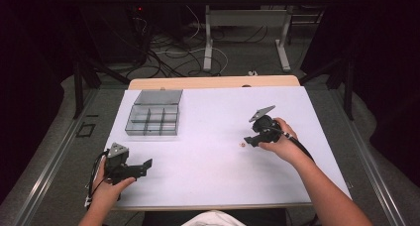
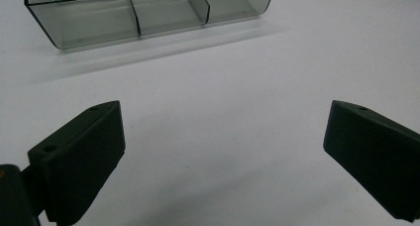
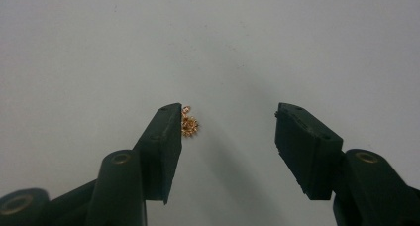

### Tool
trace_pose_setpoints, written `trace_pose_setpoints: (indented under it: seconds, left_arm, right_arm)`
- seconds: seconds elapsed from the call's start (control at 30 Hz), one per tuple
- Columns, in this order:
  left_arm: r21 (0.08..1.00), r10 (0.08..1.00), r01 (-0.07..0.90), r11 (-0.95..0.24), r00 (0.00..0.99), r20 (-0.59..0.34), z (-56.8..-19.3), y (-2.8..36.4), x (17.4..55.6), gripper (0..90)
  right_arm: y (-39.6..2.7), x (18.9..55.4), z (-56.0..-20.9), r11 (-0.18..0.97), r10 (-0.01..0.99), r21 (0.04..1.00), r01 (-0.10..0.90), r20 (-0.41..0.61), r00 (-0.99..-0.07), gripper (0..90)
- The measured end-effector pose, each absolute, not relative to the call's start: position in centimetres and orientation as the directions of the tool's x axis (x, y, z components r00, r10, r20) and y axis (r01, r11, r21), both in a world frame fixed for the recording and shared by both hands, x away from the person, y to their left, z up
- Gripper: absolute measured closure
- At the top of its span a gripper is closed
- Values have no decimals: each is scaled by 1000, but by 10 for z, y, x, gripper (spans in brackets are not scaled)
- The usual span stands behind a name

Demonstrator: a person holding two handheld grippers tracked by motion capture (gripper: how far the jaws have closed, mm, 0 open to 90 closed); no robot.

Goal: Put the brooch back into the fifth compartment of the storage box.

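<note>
A tiny gold-coloured ornament (image 3: 188,124) lies on the white table sheet (image 1: 213,156); in the high view the ornament (image 1: 242,145) is a small speck just left of my right gripper (image 1: 252,140). In the right gripper view that gripper (image 3: 227,118) points down at it, jaws apart, the ornament lying against the inner edge of the left jaw and the other jaw well clear of it. My left gripper (image 1: 143,166) rests at the near left, and in its own view (image 2: 223,137) the jaws stand wide apart over bare sheet.
A clear grey plastic organiser box (image 1: 152,119) with several compartments and its lid up stands at the far left of the sheet; the box (image 2: 148,13) lies ahead of my left gripper. A wooden table edge (image 1: 213,82) runs behind the sheet.
</note>
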State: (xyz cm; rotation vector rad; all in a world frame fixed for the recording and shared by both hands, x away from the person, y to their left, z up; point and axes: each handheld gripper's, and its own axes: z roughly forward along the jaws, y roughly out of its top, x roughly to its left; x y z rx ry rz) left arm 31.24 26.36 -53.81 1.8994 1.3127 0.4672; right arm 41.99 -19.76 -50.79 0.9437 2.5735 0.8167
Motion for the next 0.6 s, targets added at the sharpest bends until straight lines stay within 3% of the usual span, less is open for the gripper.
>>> trace_pose_setpoints:
  seconds: [0.6]
  left_arm:
    - [756,906,629,-181,405,-121,-538,264,312,27]
  right_arm:
    - [-181,429,-520,693,595,526,493,-32,-803,532]
